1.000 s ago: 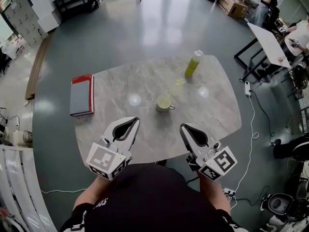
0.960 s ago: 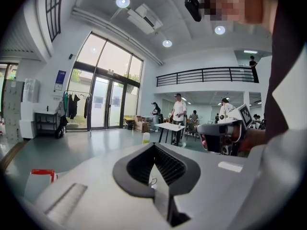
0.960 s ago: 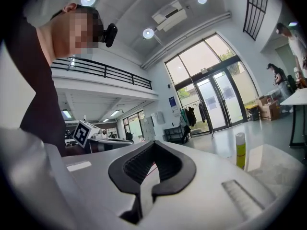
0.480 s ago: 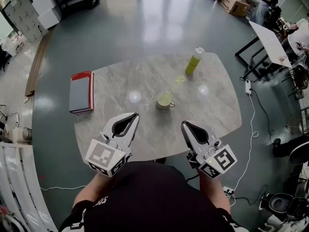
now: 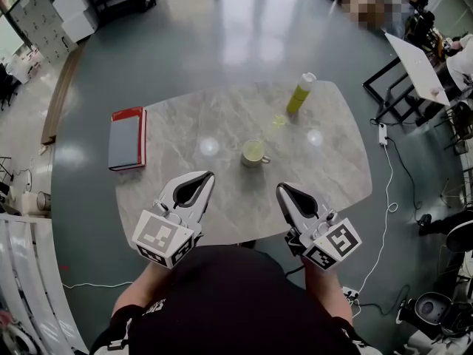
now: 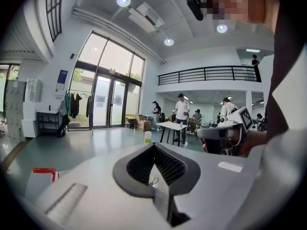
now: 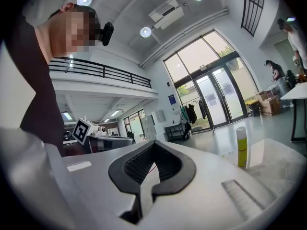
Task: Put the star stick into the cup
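Marble table (image 5: 222, 117) on a grey floor fills the head view, with both grippers held low over its near edge. The left gripper (image 5: 201, 181) and the right gripper (image 5: 285, 192) lie side by side, apart, tips pointing away from the person. The cup (image 5: 253, 152) stands ahead of both, between their lines and well clear of either tip. The star stick (image 5: 276, 123), pale yellow, shows just past the cup, between it and a bottle (image 5: 300, 93). Its stem seems to run toward the cup, but whether it sits inside cannot be told. A book (image 5: 127, 139) lies far out to the left of the left jaws.

From the left gripper view, the left gripper (image 6: 156, 188) has its jaws closed, pads meeting with nothing gripped. The cup (image 6: 152, 180) shows small through the loop they leave, far ahead. The bottle (image 6: 147, 137) stands beyond the jaws, the book (image 6: 45, 175) off to their left. The right gripper (image 6: 225, 131) hangs to their right.

From the right gripper view, the right gripper (image 7: 146, 188) is likewise closed tight and holds nothing. The bottle (image 7: 242, 146) stands ahead and to the right of its jaws. The left gripper's marker cube (image 7: 82, 128) sits to their left.
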`<move>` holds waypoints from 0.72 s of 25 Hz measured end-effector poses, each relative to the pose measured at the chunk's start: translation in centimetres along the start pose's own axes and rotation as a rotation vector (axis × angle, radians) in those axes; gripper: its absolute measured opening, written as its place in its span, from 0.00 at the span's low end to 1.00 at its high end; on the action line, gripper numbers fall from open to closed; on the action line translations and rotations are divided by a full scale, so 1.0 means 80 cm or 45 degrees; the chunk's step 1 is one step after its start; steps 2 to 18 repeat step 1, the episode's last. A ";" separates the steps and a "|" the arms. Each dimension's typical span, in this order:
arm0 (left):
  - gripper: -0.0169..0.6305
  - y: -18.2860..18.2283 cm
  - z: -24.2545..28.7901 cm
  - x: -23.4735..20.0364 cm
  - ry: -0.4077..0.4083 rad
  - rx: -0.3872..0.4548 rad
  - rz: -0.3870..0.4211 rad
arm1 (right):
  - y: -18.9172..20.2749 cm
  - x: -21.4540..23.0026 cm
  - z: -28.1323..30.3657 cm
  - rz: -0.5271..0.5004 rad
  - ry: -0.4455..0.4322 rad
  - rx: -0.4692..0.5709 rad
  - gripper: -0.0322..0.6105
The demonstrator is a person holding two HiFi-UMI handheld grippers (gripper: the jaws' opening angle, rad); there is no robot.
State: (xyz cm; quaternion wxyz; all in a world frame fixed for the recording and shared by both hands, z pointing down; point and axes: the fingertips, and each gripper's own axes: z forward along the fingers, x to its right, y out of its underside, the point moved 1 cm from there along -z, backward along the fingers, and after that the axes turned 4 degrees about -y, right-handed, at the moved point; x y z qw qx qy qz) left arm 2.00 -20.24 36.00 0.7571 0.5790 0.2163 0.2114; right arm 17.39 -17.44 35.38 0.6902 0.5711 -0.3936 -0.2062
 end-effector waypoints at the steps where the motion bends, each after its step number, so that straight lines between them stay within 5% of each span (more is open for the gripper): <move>1: 0.03 0.001 0.001 0.000 0.000 -0.002 -0.001 | 0.001 0.000 0.001 0.003 -0.003 -0.001 0.07; 18: 0.03 0.001 0.001 0.000 0.000 -0.002 -0.001 | 0.001 0.000 0.001 0.003 -0.003 -0.001 0.07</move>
